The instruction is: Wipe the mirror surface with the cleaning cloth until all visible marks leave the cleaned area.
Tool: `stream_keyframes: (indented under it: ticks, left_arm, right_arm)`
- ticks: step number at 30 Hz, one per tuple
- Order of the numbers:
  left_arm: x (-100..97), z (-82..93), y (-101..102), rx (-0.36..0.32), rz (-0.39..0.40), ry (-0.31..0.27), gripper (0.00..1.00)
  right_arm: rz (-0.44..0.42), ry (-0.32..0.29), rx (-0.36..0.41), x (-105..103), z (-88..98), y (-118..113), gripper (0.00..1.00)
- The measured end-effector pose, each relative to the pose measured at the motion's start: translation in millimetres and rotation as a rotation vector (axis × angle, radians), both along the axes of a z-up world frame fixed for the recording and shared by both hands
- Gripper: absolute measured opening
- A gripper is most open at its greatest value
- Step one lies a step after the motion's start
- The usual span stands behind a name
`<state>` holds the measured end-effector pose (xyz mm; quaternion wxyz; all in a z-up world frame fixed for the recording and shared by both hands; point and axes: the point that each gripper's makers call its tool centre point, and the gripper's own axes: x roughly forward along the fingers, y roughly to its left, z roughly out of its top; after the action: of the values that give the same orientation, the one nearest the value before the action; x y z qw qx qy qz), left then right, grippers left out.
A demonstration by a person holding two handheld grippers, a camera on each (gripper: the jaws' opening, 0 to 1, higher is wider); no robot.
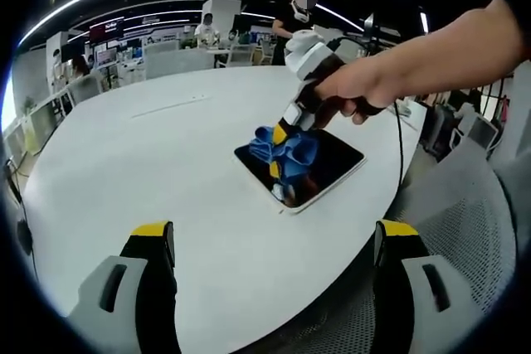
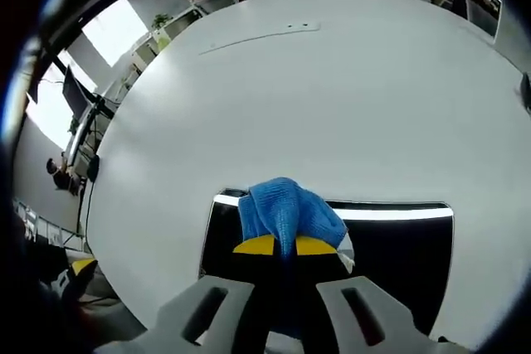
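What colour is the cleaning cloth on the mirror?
The cleaning cloth is blue; it shows best in the right gripper view.

On the large white oval table (image 1: pixel 166 172), a dark rectangular mirror with a white rim (image 1: pixel 332 159) lies toward the far right. A person's hand (image 1: pixel 365 89) holds the right gripper (image 1: pixel 280 138), which pinches a bunched blue cleaning cloth (image 1: pixel 286 151) against the mirror. The left gripper (image 1: pixel 274 242) stands with jaws wide apart at the near edge.
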<state>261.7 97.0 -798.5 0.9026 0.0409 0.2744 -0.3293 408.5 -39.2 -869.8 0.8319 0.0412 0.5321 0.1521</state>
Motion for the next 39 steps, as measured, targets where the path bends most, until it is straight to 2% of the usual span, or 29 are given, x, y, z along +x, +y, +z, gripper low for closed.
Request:
stream_keyframes:
  ticks: [39]
  left_arm:
    - [-0.7, 0.7, -1, 0.004, -0.008, -0.008, 0.99]
  right_arm:
    - [-0.006, 0.014, 0.049, -80, 1.2, 4, 0.0]
